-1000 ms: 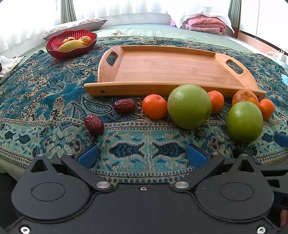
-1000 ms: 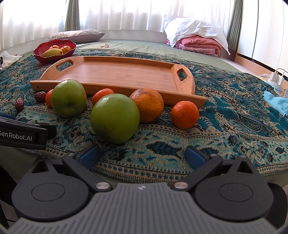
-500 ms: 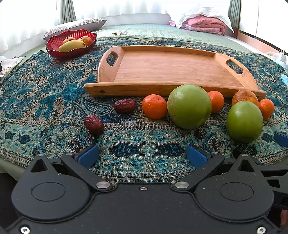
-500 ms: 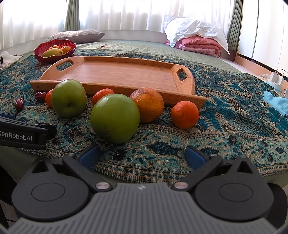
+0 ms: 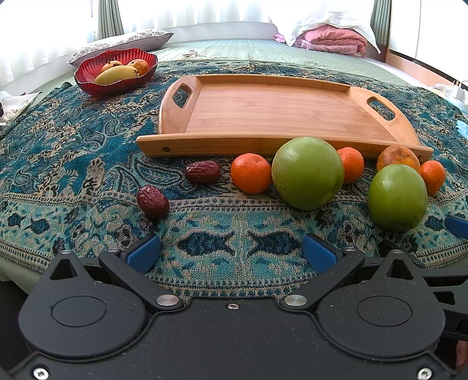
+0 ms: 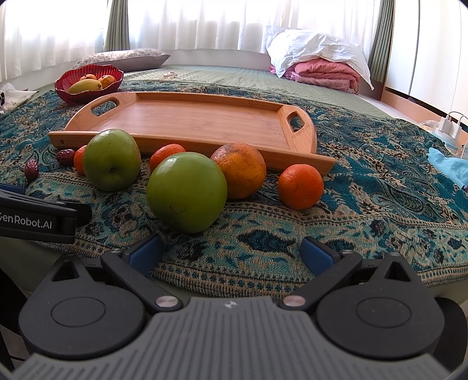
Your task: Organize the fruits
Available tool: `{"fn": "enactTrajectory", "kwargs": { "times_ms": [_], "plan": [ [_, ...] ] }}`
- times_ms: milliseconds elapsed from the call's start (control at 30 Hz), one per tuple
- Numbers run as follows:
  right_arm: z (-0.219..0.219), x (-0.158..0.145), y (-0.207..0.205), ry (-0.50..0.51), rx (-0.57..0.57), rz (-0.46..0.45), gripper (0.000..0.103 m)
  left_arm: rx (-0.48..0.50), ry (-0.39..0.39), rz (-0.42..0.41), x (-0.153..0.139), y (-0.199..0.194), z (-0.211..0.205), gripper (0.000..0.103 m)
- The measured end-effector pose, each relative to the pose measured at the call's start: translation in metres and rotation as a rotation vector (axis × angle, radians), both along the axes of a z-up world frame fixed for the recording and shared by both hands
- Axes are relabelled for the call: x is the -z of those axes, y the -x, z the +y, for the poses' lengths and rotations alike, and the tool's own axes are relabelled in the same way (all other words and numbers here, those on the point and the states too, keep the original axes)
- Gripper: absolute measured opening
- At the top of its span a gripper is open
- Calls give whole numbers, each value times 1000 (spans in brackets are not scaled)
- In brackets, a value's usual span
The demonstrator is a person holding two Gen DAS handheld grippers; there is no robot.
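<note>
While nothing is yet sitting on the bamboo tray (image 5: pixel 280 114) at the centre of the left wrist view, two red dates (image 5: pixel 153 201), tangerines (image 5: pixel 251 173) and two green apples (image 5: pixel 307 173) are lying on the patterned cloth (image 5: pixel 58 163) below it, so the sorting seems barely begun; the left gripper (image 5: pixel 231 253) is waiting at the bottom, jaws apart and empty. Only the red bowl (image 5: pixel 87 84), upper left, is holding fruit, mangoes by the look of them. Across the right wrist view, the tray (image 6: pixel 204 119) is showing equally bare, a large orange (image 6: pixel 239 171) is touching the nearer apple (image 6: pixel 186 192) mid-frame, and the right gripper (image 6: pixel 231 252) is hovering spread and unloaded.

Bright daylight through white sheer curtains (image 6: pixel 204 26) with green drapes (image 6: pixel 117 26), green quilted bed (image 6: pixel 234 77), floral pillow (image 6: pixel 122 60), folded pink blanket (image 6: pixel 324 73) under white pillow (image 6: pixel 310 48), patterned teal throw (image 6: pixel 380 181).
</note>
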State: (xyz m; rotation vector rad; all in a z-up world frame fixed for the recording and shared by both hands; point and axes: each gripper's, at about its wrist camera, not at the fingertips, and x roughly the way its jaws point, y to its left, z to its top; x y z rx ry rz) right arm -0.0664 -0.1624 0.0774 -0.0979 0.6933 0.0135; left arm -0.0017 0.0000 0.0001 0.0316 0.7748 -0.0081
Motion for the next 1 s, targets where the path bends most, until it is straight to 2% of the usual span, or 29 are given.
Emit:
{"fn": "enactTrajectory", "kwargs": {
  "times_ms": [267, 667, 800, 867, 1000],
  "plan": [
    [-2, 1, 2, -10, 1, -17, 103, -2, -15, -6, -5, 1, -6, 103],
    [2, -1, 2, -4, 22, -24, 103, 14, -8, -67, -8, 8, -3, 103],
    [0, -5, 4, -22, 13, -46, 103, -1, -16, -138, -17, 12, -3, 103],
    [0, -7, 5, -31, -5, -70, 103, -12, 4, -185, -24, 14, -1, 103],
    [4, -11, 8, -61, -49, -124, 99, 8, 106, -242, -36, 15, 6, 102]
  ]
}}
